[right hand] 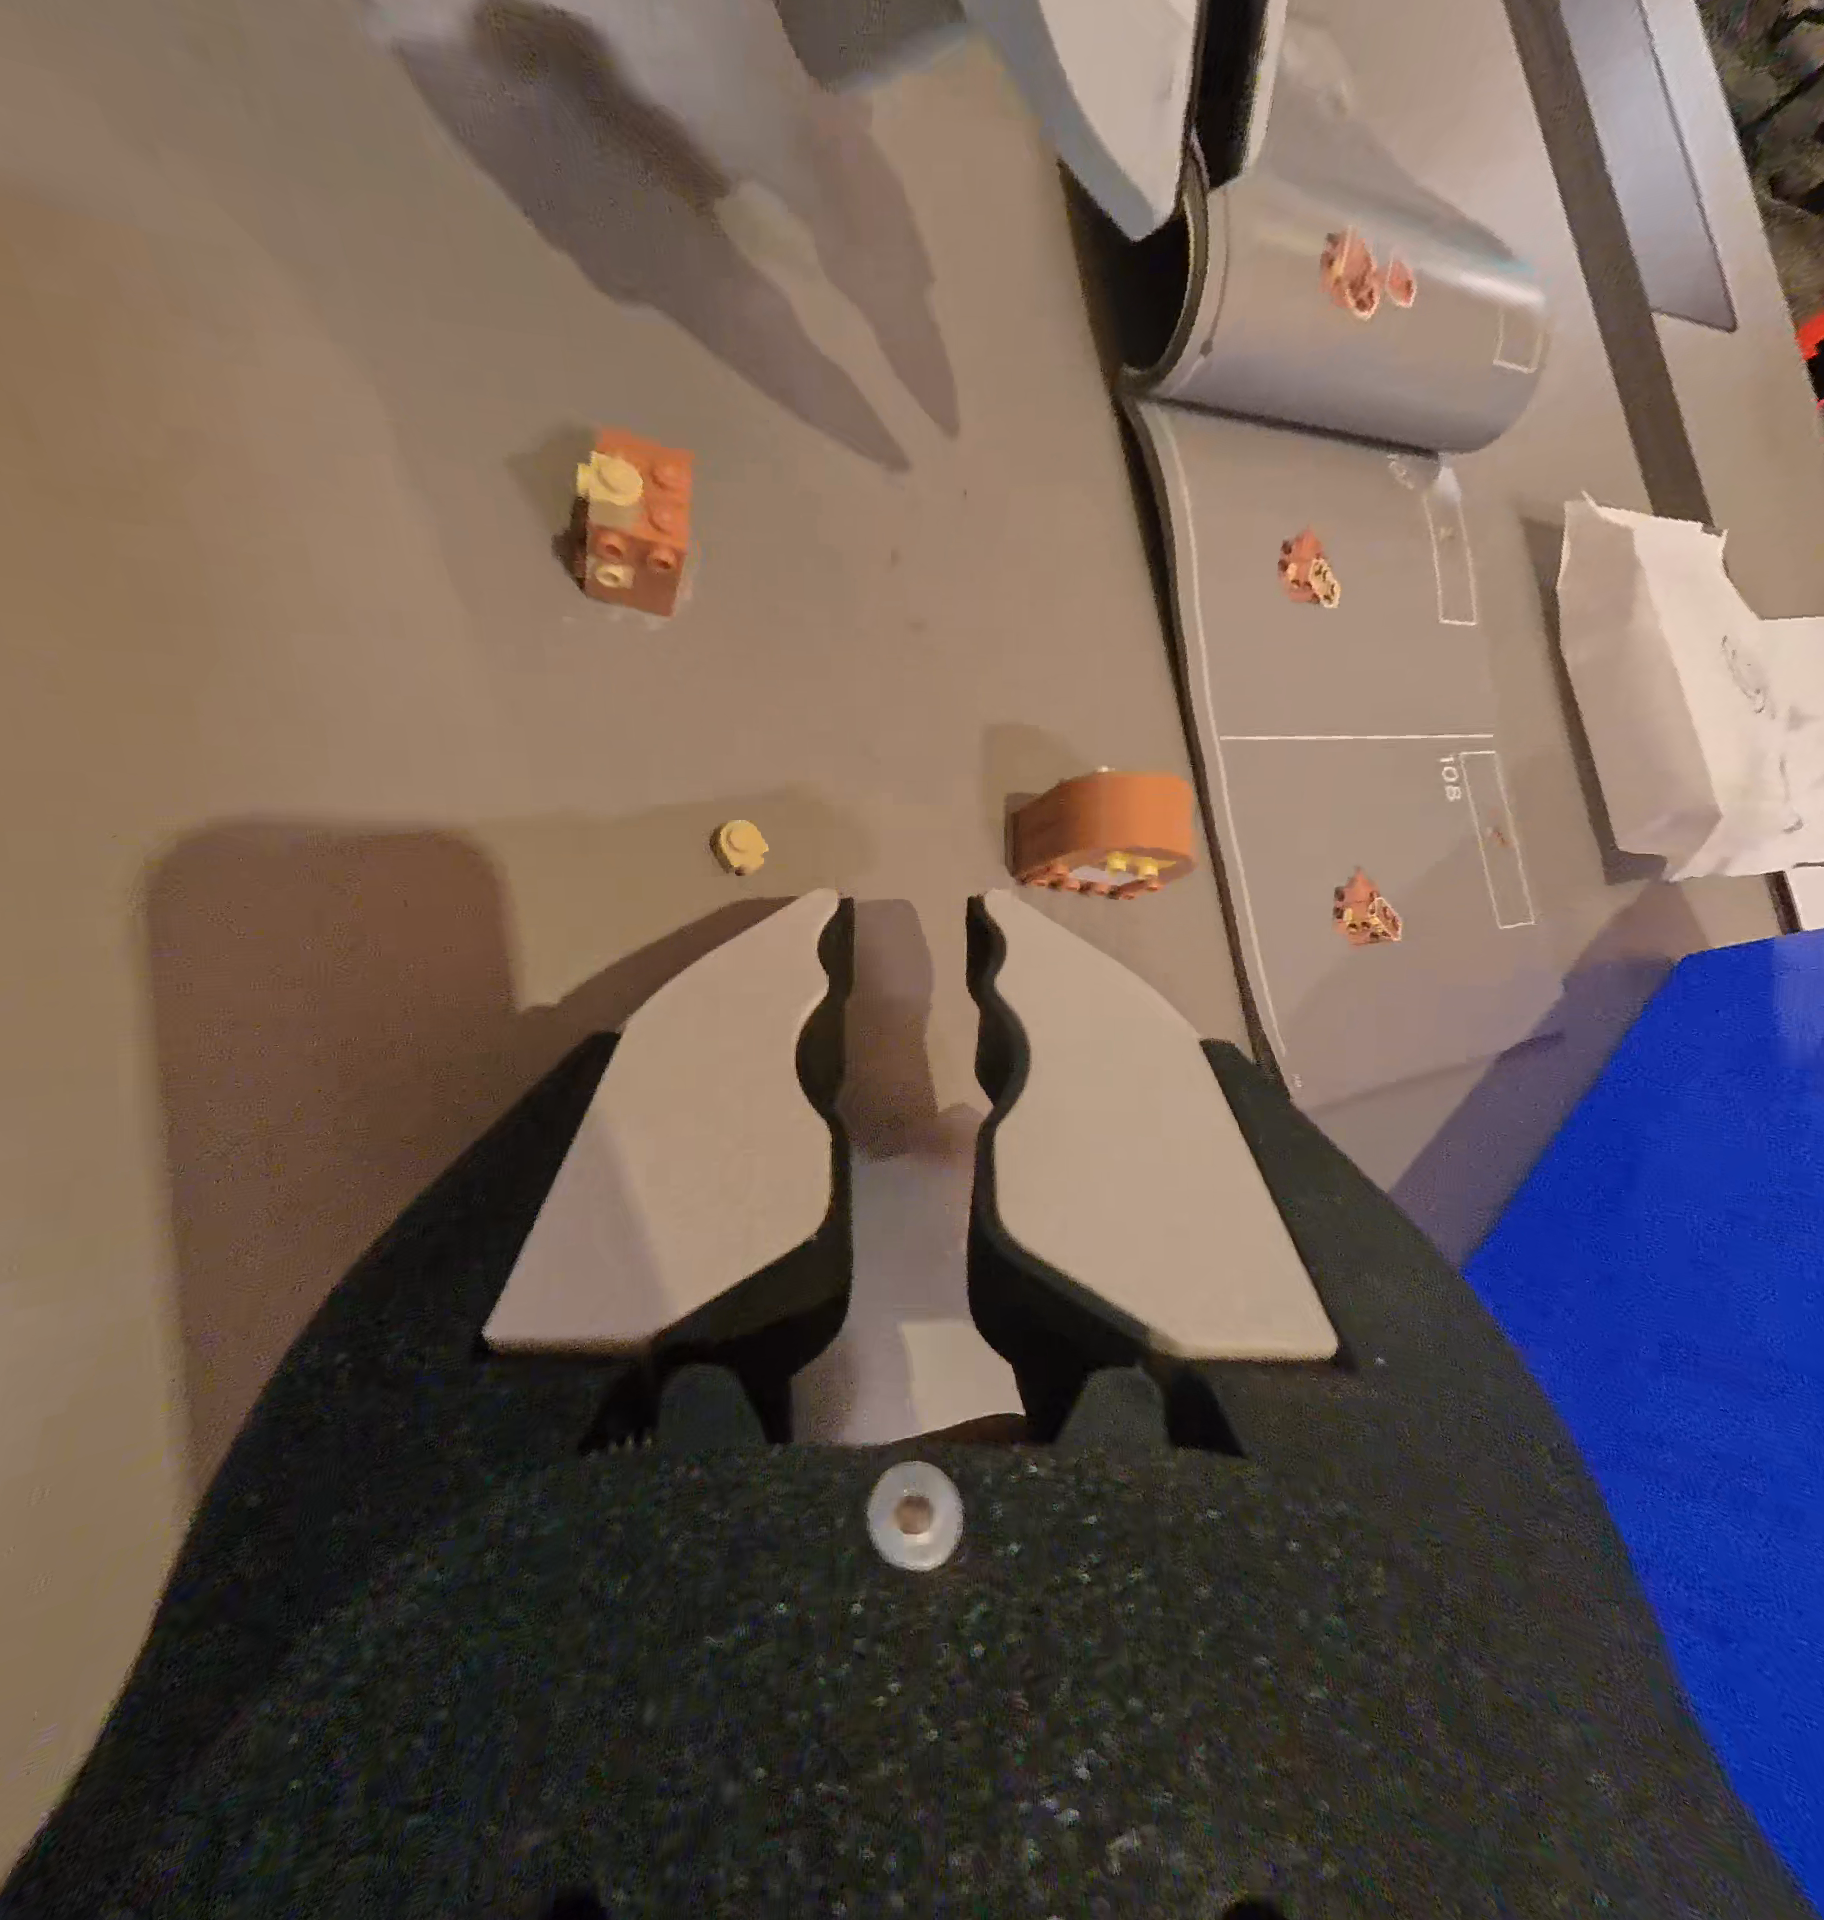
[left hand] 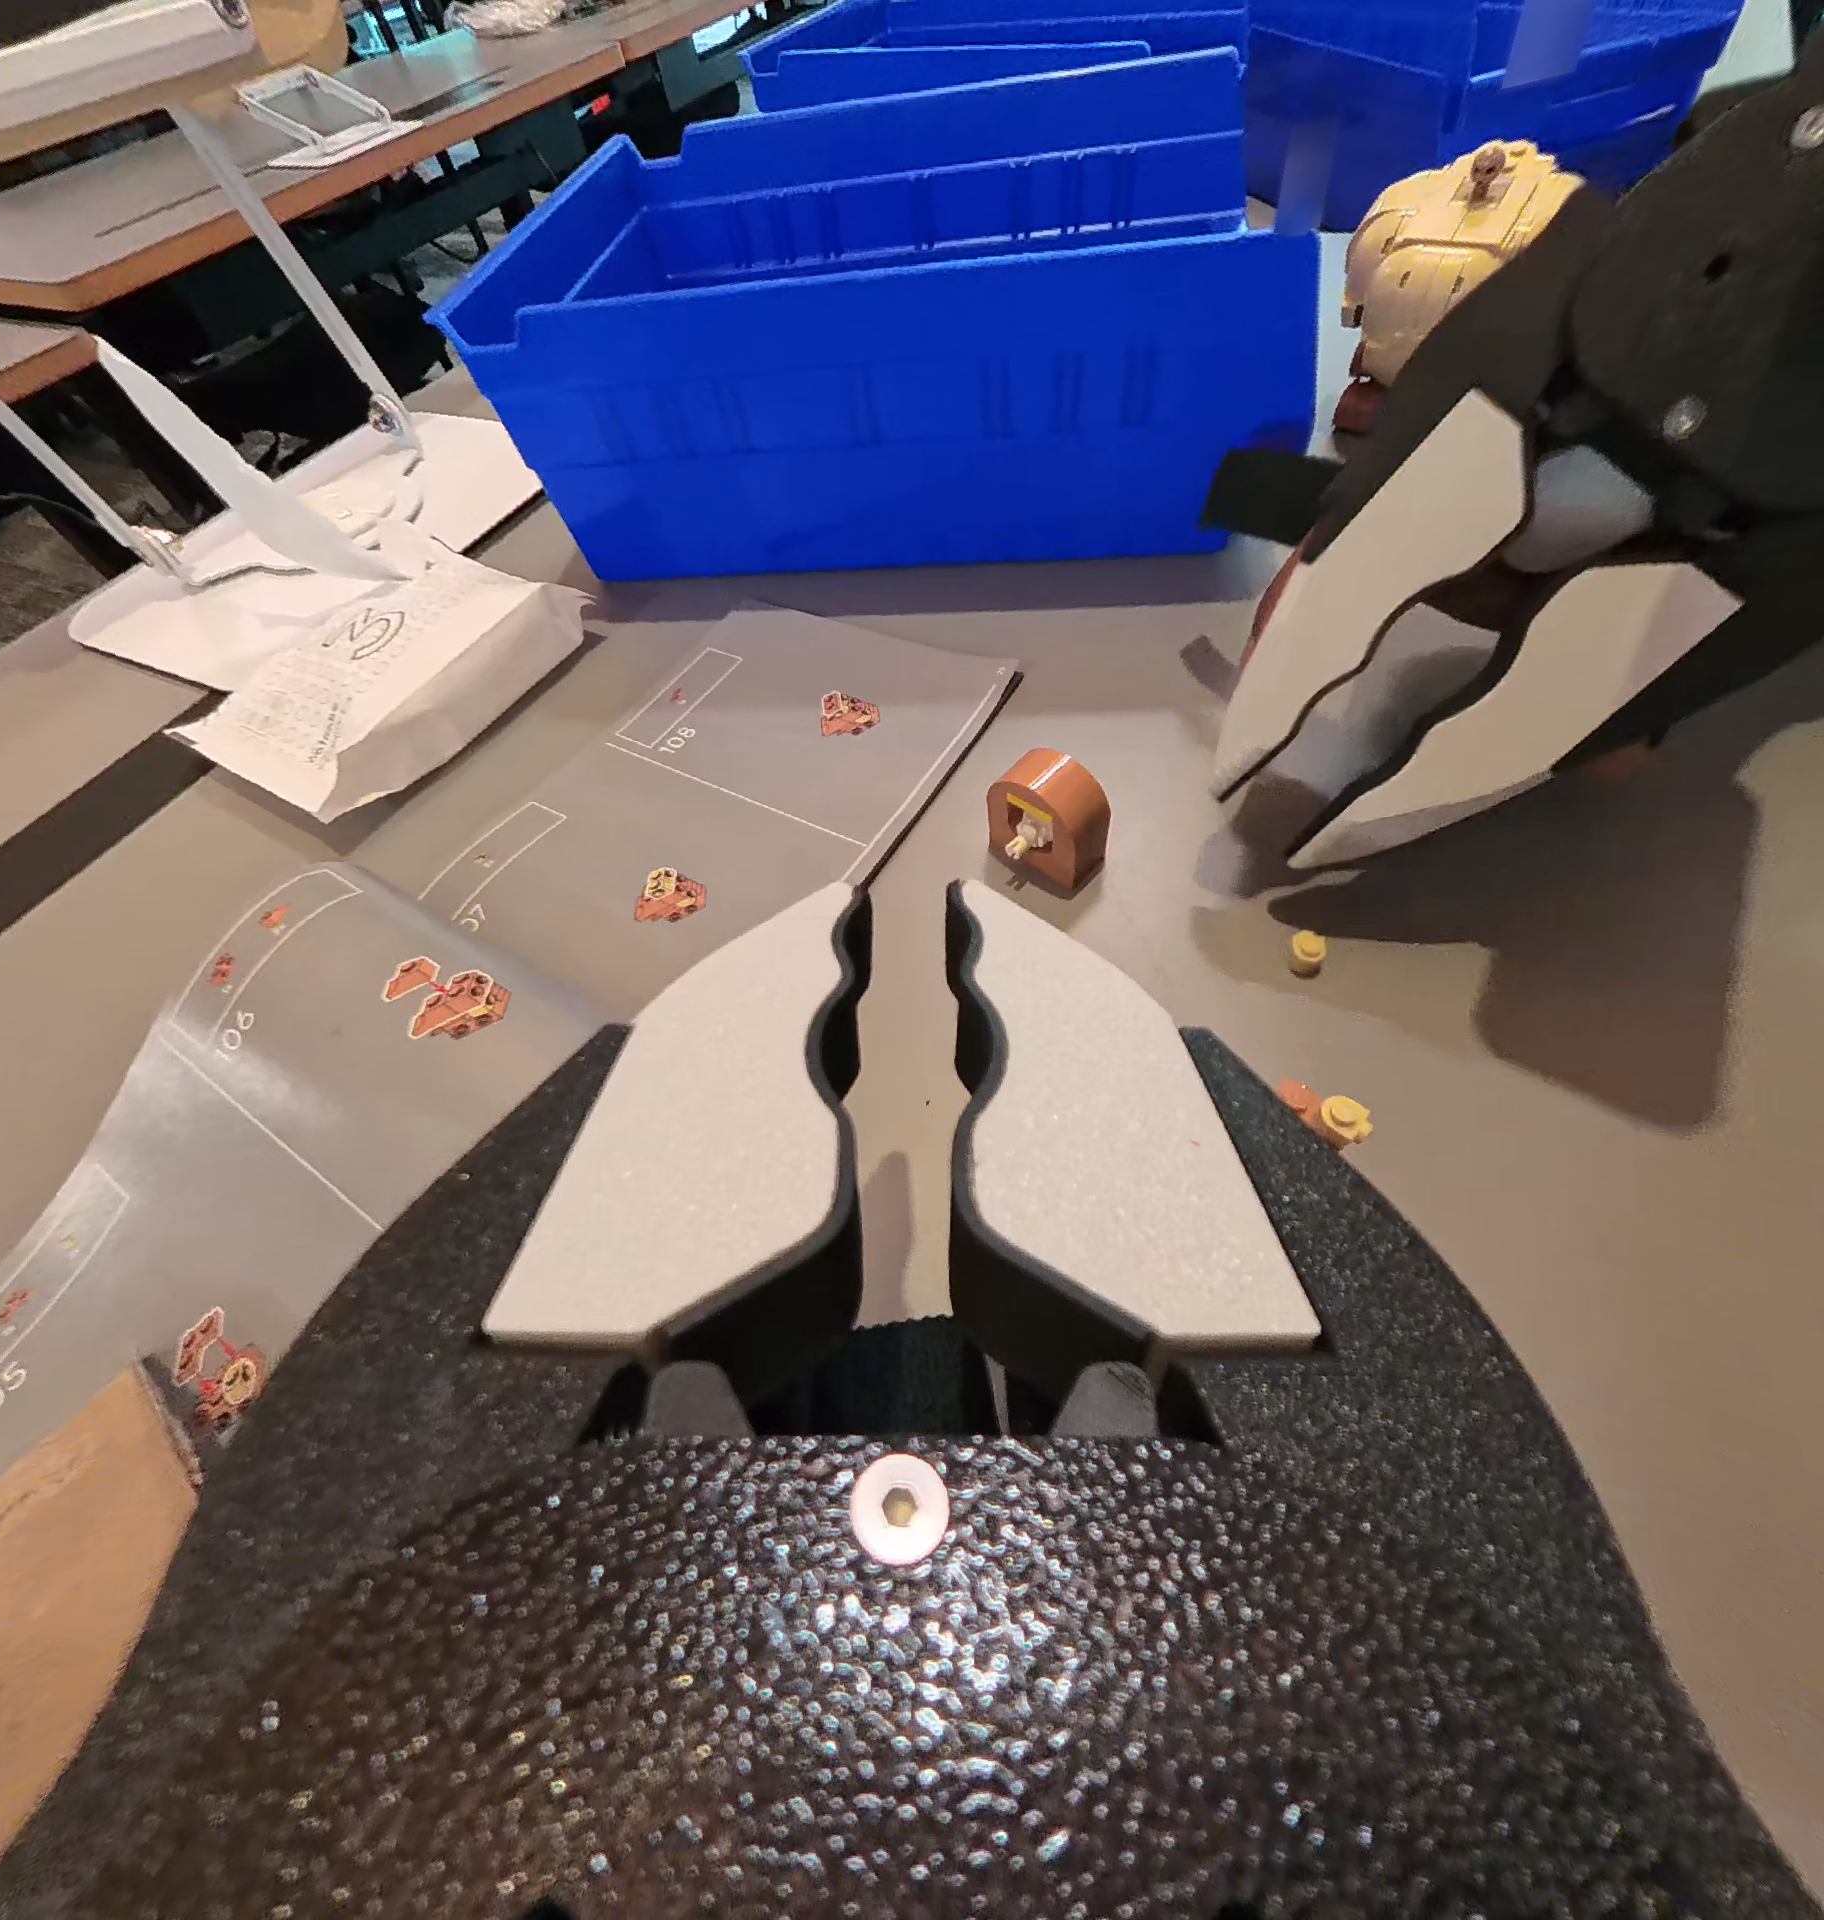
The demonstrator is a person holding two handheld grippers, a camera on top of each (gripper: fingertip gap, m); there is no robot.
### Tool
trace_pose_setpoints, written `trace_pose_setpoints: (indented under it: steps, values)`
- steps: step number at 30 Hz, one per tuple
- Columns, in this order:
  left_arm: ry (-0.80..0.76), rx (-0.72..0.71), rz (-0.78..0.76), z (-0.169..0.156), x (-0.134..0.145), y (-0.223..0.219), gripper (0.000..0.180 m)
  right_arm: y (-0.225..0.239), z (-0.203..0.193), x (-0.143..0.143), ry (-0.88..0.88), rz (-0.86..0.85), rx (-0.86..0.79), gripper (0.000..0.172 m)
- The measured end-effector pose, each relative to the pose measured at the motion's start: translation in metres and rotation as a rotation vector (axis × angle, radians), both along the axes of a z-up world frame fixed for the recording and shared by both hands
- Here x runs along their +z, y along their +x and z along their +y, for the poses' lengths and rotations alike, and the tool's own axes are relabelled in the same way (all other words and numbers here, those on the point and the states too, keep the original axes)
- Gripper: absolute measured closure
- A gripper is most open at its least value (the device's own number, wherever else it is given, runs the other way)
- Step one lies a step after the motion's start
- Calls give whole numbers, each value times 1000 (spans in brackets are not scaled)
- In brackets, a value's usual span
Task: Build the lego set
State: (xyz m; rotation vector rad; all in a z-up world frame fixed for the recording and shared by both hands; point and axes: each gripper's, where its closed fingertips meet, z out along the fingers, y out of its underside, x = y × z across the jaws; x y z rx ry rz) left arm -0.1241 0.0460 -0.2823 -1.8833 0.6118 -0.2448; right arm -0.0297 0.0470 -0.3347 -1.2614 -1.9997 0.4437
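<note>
Left hand-held gripper (left hand: 903, 904): parted, empty | right hand-held gripper (right hand: 908, 909): parted, empty, tan stud (right hand: 739, 845) at 11 o'clock | brown arched piece (right hand: 1105, 831) at 1 o'clock, loose on desk (right hand: 264, 623)

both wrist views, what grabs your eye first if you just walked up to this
The big blue bins at the table's far edge. Then the rounded brown brick piece beside the open instruction booklet, just ahead of both empty, slightly parted grippers: left, right.
</note>
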Motion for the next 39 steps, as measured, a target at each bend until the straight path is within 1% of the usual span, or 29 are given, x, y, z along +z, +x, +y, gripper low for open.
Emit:
trace_pose_setpoints:
  steps: [3,4,6,7,9,11,15,18,21,26,30,39]
  values:
    - [-27,-22,-8,-2,-4,2,168,-3,-10,-9,-1,-35,49,152]
    - [-53,-58,-13,-6,-6,5,168,-4,-13,-11,-6,-37,65,152]
    - [-159,-202,-27,-23,-16,18,164,-5,-19,-10,-50,-31,94,152]
    - [-206,-250,-23,-31,-21,20,162,-5,-22,-8,-85,-25,110,151]
    - [-231,-294,2,-37,-27,18,159,-4,-25,-7,-156,-18,141,151]
    - [-277,-382,24,-49,-37,21,155,-3,-27,-9,-203,-26,173,150]
    - [-288,-495,109,-59,-57,29,146,0,-29,-15,-235,-48,250,147]
    - [-259,-586,145,-68,-60,39,144,1,-30,-15,-241,-43,295,147]
    - [-207,-602,170,-67,-58,43,145,0,-32,-15,-248,-48,317,146]
    - [-225,-609,249,-63,-68,46,149,0,-32,-15,-258,-58,335,145]
    - [-226,-645,248,-66,-68,50,162,1,-32,-15,-266,-62,346,145]
    - [-219,-672,247,-68,-67,59,163,-1,-28,-13,-278,-40,323,146]
